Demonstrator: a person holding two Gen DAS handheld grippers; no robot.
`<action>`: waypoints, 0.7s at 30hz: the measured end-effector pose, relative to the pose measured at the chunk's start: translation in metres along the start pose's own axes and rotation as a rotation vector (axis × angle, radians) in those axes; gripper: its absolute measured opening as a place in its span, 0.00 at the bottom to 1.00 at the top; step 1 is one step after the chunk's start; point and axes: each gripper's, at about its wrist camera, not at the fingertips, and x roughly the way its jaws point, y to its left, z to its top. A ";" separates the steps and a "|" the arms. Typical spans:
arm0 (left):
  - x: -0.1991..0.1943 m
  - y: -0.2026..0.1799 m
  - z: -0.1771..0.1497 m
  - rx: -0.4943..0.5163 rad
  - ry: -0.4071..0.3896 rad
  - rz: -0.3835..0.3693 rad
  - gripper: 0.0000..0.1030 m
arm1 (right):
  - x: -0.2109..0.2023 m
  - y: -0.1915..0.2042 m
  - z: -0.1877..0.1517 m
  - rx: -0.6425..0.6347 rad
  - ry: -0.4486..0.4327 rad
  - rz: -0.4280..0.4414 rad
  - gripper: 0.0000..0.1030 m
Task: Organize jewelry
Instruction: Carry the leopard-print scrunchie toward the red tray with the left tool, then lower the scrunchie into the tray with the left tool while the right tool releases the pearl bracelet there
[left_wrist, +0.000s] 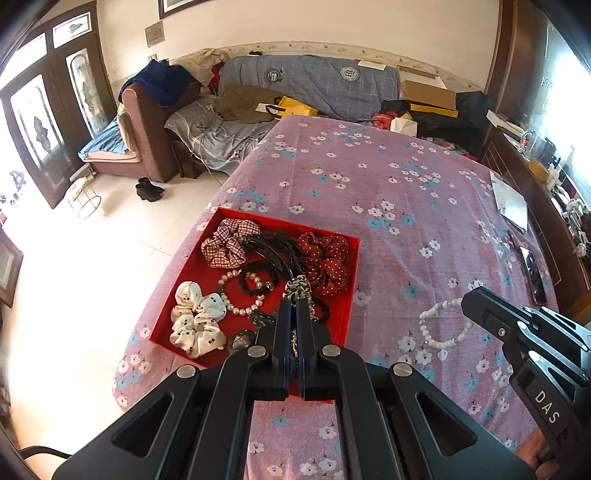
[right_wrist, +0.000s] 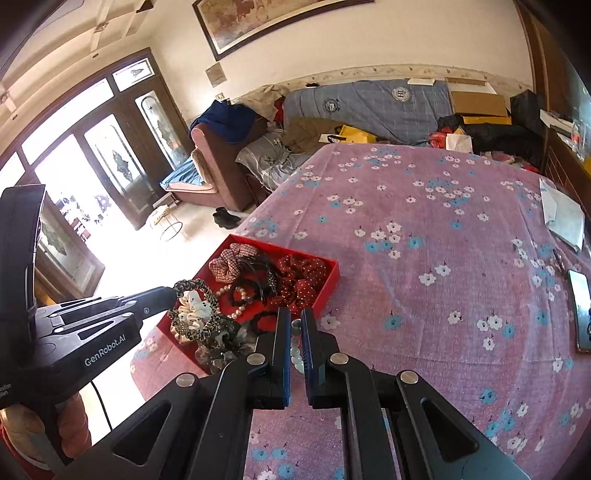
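Two grippers work at once: the left gripper is pinched shut on a leopard hair tie and holds it over the red box of hair ties and beads. The right gripper has its fingers close around a white bead bracelet that lies on the pink bedsheet just beside the box. I think the next move is to let the hair tie drop in, then lift the bracelet across into the box.

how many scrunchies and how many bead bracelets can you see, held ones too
scrunchies: 4 – plaid, red dotted, white, leopard in left gripper
bead bracelets: 2 – pearl one in red box, white one at right gripper
total: 6
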 end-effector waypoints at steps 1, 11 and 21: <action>-0.001 0.001 -0.001 -0.003 -0.002 0.001 0.02 | 0.000 0.002 0.000 -0.008 0.003 -0.001 0.07; 0.008 0.019 -0.011 -0.027 0.016 0.064 0.02 | 0.006 0.018 -0.005 -0.047 0.032 0.000 0.07; 0.022 0.038 -0.014 -0.031 0.041 0.068 0.02 | 0.016 0.038 -0.002 -0.078 0.043 -0.013 0.07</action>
